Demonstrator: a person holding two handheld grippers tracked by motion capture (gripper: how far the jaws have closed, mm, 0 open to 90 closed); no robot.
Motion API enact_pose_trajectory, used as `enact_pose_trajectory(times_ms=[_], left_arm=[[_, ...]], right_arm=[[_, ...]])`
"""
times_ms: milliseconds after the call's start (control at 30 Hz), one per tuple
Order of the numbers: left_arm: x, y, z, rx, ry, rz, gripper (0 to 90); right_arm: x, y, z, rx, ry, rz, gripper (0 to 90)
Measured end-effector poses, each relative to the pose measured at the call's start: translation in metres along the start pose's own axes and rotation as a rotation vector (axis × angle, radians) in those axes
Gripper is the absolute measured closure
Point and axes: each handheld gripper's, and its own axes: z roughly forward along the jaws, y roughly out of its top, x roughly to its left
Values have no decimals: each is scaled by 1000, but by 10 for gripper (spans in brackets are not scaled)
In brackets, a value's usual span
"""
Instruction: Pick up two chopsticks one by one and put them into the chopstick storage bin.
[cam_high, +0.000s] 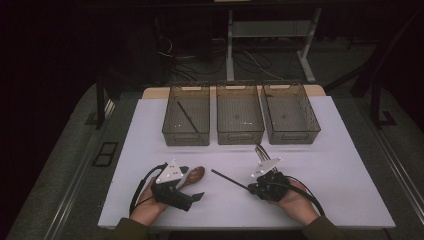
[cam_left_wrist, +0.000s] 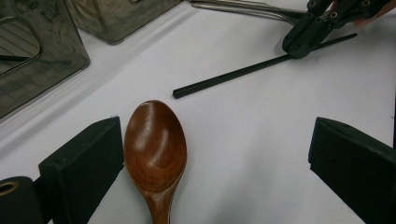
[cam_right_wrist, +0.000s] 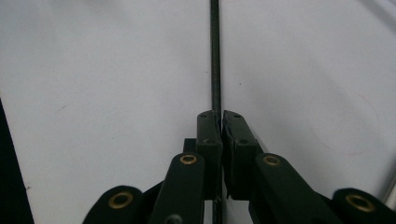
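- White table (cam_high: 325, 150) carries three clear bins (cam_high: 240, 120) at its far side.
- Left gripper (cam_left_wrist: 210, 163) gapes around a wooden spoon (cam_left_wrist: 155, 149).
- Right gripper (cam_right_wrist: 220, 122) clamps a black chopstick (cam_right_wrist: 215, 56).

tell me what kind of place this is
Most likely a lab or workshop bench set up for recording sorting work: a white table in a dark room, three clear bins in a row, loose cables on the floor behind, and a hand-held gripper in each hand.

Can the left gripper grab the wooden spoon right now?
Probably yes. The left gripper has its jaws wide open, and the wooden spoon lies between them on the table, close beside one jaw. Nothing blocks it.
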Motion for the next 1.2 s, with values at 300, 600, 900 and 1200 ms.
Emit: enact_pose_trajectory(times_ms=[300,600,900,1200], left_arm=[[0,0,0,1,-1,2,27],[0,0,0,2,-1,8,27],[0,0,0,2,-2,10,27],[0,0,0,-10,2,-3,29]], right_arm=[[-9,0,-16,-63,7,43,861],[-16,0,-31,-116,11,75,862],[-18,-1,-39,-154,10,91,862],[-24,7,-56,-220,6,107,862]])
